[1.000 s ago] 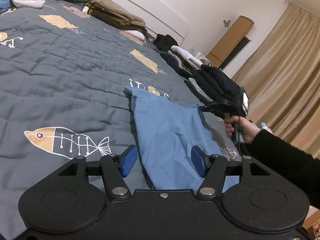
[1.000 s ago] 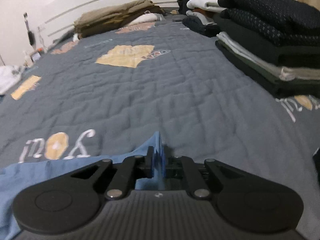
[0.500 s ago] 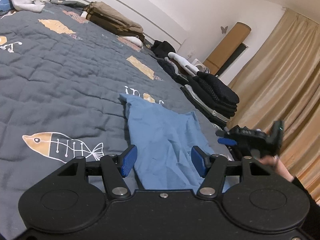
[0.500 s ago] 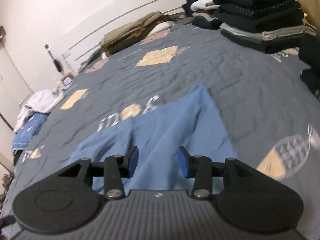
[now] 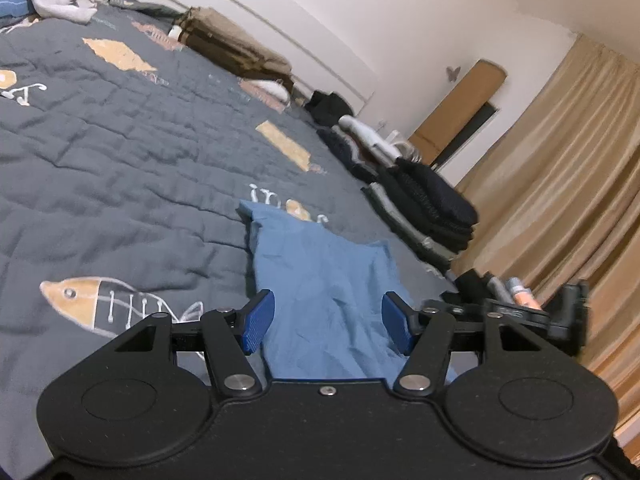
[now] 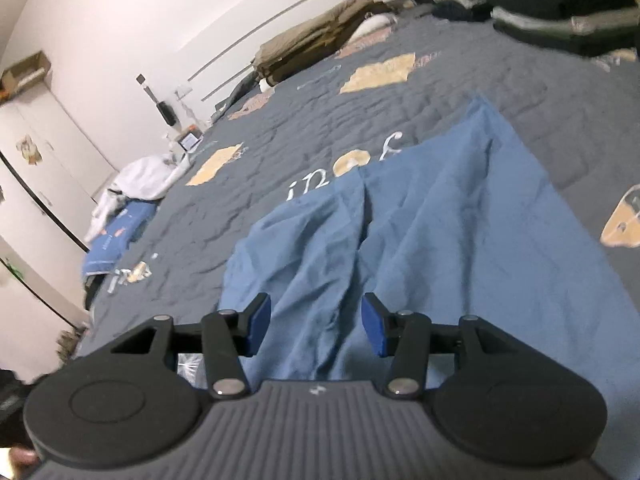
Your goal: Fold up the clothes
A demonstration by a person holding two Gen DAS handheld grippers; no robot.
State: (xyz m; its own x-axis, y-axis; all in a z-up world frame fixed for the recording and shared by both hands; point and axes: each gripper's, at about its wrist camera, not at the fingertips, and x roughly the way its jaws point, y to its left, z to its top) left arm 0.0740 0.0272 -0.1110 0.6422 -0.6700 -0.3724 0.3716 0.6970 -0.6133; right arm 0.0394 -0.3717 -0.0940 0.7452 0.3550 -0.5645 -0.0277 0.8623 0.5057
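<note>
A blue garment [image 5: 320, 292] lies spread and creased on the dark grey quilt [image 5: 120, 168], its far corner by the printed letters. My left gripper [image 5: 327, 326] hovers over its near end, open, pads apart with cloth showing below them. In the right wrist view the same blue garment [image 6: 420, 240] fills the middle. My right gripper [image 6: 316, 326] is above its near edge, jaws still opening, with no cloth pinched between the pads. The right gripper's black body [image 5: 520, 316] shows at the left view's right side.
A stack of folded dark clothes [image 5: 424, 208] stands along the bed's right edge, by tan curtains [image 5: 560, 200]. Folded brown clothes [image 5: 232, 48] lie at the headboard. White and blue clothes [image 6: 128, 196] are heaped at the bed's far left corner.
My right gripper let go of the blue garment's corner, opened, and drew back toward the near end. The garment now lies flat. The left gripper stayed put and open.
</note>
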